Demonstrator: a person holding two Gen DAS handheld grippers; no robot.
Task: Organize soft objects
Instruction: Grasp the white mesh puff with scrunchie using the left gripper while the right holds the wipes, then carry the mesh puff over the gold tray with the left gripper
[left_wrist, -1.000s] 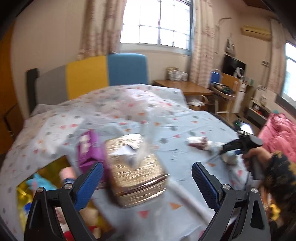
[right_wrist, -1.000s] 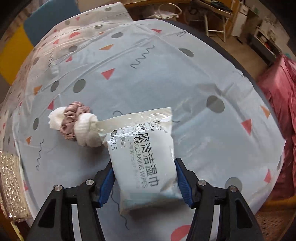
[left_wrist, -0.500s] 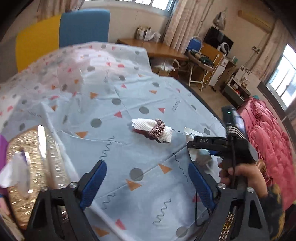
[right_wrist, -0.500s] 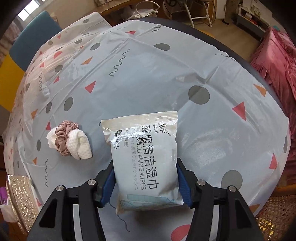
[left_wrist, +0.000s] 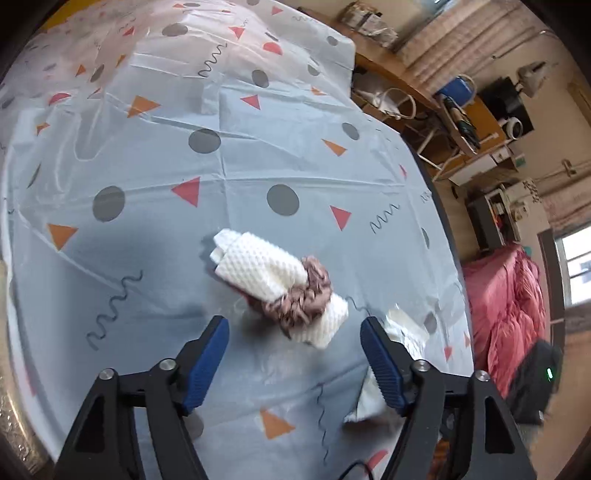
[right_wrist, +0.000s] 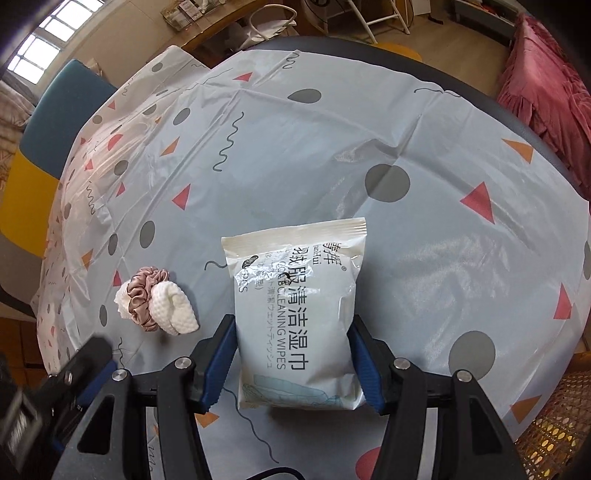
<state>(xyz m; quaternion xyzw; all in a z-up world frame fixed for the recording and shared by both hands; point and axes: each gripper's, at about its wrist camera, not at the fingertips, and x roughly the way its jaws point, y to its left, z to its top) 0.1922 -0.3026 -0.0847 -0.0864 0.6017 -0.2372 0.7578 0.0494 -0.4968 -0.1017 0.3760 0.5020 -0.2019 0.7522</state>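
A rolled white waffle towel (left_wrist: 258, 266) with a pink scrunchie (left_wrist: 303, 299) around it lies on the patterned tablecloth (left_wrist: 147, 184). My left gripper (left_wrist: 294, 325) points down at it. Its jaws are closing, the roll's near end lies between the blue fingertips, and the pads are apart from it. My right gripper (right_wrist: 291, 325) is shut on a pack of cleaning wipes (right_wrist: 295, 317), held above the cloth to the right of the towel (right_wrist: 173, 306). A blurred finger (right_wrist: 92, 354) of the left gripper shows at the lower left of the right wrist view.
The round table's dark edge (right_wrist: 480, 88) curves along the right. Beyond it are a pink quilt (left_wrist: 506, 314), a wooden desk (left_wrist: 388, 66) and a blue and yellow chair (right_wrist: 55, 122). A wicker seat (right_wrist: 554, 439) is at the lower right.
My left gripper swung away from the gold tissue box, across the table and down over the towel roll, with its jaws narrowing. My right gripper kept the wipes pack and rolled slightly.
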